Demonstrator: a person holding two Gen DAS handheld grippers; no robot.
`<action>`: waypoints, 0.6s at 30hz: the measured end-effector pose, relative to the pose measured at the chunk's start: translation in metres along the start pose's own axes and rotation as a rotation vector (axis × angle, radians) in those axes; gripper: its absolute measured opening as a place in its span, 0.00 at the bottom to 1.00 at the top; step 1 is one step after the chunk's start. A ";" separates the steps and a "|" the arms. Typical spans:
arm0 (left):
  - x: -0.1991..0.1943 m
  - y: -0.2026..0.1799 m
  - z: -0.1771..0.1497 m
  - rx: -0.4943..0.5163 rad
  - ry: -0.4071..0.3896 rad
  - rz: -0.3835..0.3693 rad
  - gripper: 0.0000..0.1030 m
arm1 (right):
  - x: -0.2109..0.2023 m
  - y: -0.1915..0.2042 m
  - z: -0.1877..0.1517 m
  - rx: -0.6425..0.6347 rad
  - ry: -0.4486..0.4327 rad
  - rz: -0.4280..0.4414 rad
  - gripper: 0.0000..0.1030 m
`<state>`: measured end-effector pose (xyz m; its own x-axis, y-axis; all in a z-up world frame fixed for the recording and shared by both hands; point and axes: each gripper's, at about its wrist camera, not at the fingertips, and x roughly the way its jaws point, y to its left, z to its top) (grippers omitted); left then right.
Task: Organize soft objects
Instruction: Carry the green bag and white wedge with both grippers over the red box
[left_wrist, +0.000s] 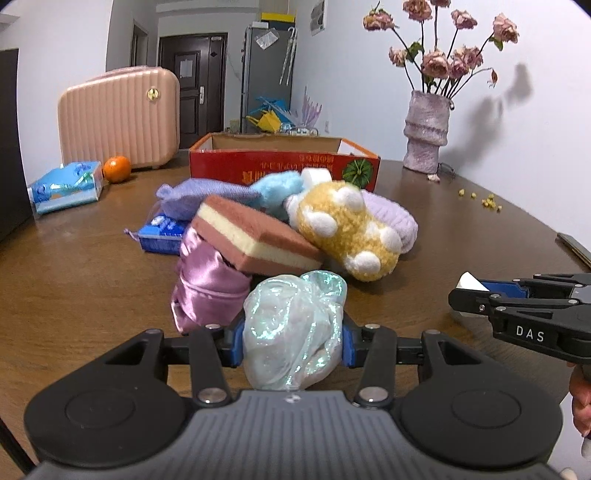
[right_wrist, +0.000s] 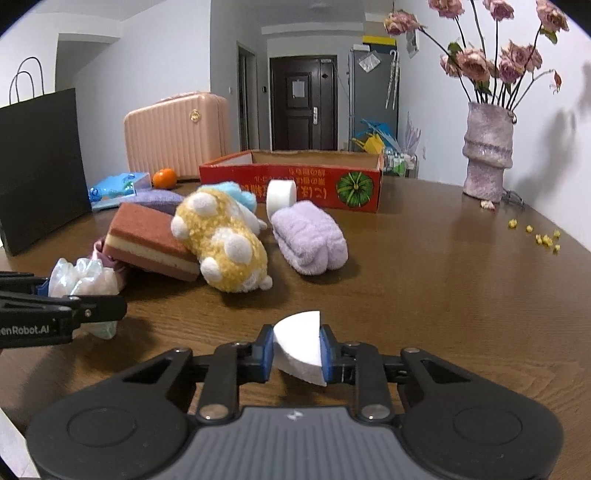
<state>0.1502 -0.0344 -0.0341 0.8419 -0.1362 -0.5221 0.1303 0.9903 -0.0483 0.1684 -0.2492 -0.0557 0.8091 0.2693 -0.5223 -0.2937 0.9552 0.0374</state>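
Right gripper (left_wrist: 466, 300) reads "DAS", pinching a white foam wedge (right_wrist: 300, 345), point tilted up. Left gripper (left_wrist: 292, 342) clamps an iridescent pouch (left_wrist: 293, 332), long axis probably upright.

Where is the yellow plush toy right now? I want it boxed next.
In the right wrist view the yellow plush toy lies left of centre on the table, leaning on the layered sponge, with the rolled lilac towel to its right.

each gripper: black linkage arms, blue pads, silver pivot screws, ribbed grey housing flanked by two round black discs. right gripper (left_wrist: 467, 295), at 3 o'clock in left view, marked "das".
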 end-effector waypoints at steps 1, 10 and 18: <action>-0.001 0.000 0.002 0.001 -0.007 0.002 0.46 | -0.001 0.001 0.001 -0.004 -0.008 0.000 0.23; -0.012 0.010 0.024 0.007 -0.064 0.016 0.46 | -0.008 0.006 0.018 -0.032 -0.061 -0.014 0.22; -0.011 0.019 0.047 0.020 -0.106 0.023 0.46 | -0.004 0.007 0.038 -0.043 -0.088 -0.029 0.22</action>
<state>0.1680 -0.0153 0.0113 0.8955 -0.1164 -0.4296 0.1194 0.9926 -0.0199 0.1819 -0.2388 -0.0212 0.8583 0.2535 -0.4461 -0.2899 0.9570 -0.0139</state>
